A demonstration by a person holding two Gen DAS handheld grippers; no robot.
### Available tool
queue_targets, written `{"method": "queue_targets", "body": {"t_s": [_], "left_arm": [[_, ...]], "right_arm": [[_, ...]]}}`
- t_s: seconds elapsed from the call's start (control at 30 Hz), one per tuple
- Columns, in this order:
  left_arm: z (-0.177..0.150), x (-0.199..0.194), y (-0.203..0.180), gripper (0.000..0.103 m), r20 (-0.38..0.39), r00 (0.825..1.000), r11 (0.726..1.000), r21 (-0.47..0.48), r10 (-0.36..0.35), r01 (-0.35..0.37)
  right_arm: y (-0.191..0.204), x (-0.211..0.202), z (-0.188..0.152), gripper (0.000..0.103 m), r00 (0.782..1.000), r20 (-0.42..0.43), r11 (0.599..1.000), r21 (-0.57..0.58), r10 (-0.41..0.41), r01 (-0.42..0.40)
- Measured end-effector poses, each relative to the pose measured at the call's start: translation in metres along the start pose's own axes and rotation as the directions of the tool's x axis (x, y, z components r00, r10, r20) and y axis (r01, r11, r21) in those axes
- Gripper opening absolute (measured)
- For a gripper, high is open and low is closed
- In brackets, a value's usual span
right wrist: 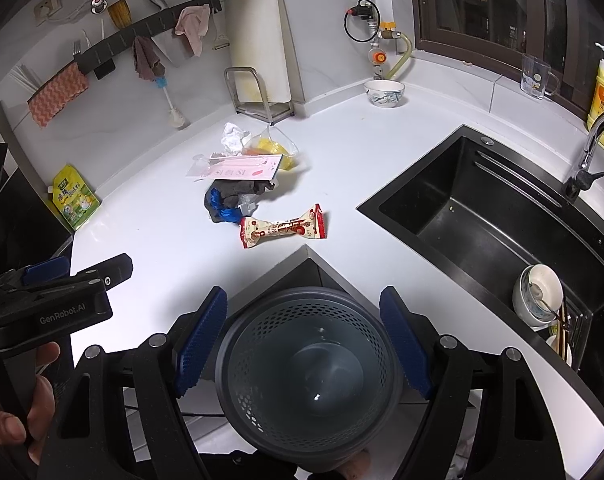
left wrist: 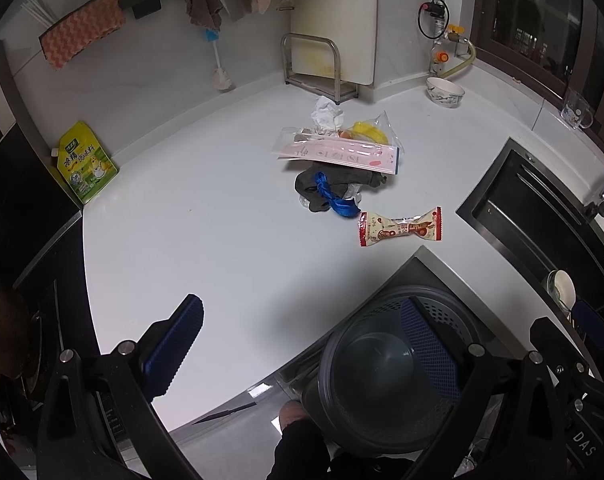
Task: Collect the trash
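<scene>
On the white counter (right wrist: 150, 240), mid-far, I see the trash pile: crumpled tissue (right wrist: 234, 138), pink-printed flat packet (right wrist: 238, 168), dark rag w/ blue strap (right wrist: 226, 202), and a red-white snack wrapper (right wrist: 282, 227) just near-right of it. Perforated grey bin (right wrist: 308, 372) sits below the near counter corner. Left gripper (left wrist: 302, 344) spread, holding nothing; right gripper (right wrist: 304, 312) spread too, over the bin.

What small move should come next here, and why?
Probably reach the right tongs forward to the red-and-white snack wrapper. Both tongs are open and empty, the left tongs too, the waste bin below looks empty, and that wrapper lies nearest the counter edge.
</scene>
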State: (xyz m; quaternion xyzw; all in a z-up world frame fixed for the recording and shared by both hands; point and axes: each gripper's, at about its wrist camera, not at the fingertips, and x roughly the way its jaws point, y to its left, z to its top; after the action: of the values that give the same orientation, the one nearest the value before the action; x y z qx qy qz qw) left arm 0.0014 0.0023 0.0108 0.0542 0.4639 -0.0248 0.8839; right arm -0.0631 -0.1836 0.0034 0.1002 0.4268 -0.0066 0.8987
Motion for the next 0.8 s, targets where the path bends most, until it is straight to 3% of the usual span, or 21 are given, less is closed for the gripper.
{"method": "queue_targets", "body": {"t_s": [0.8], "left_arm": [[-0.0089,-0.0011,0.0051,0.097,0.009,1.0,1.0,-0.002,-0.001,0.001]], "right_arm": [[0.0017,-0.004,0.0016,0.075,1.0,0.001,1.0,-0.005,-0.001,0.001]]}}
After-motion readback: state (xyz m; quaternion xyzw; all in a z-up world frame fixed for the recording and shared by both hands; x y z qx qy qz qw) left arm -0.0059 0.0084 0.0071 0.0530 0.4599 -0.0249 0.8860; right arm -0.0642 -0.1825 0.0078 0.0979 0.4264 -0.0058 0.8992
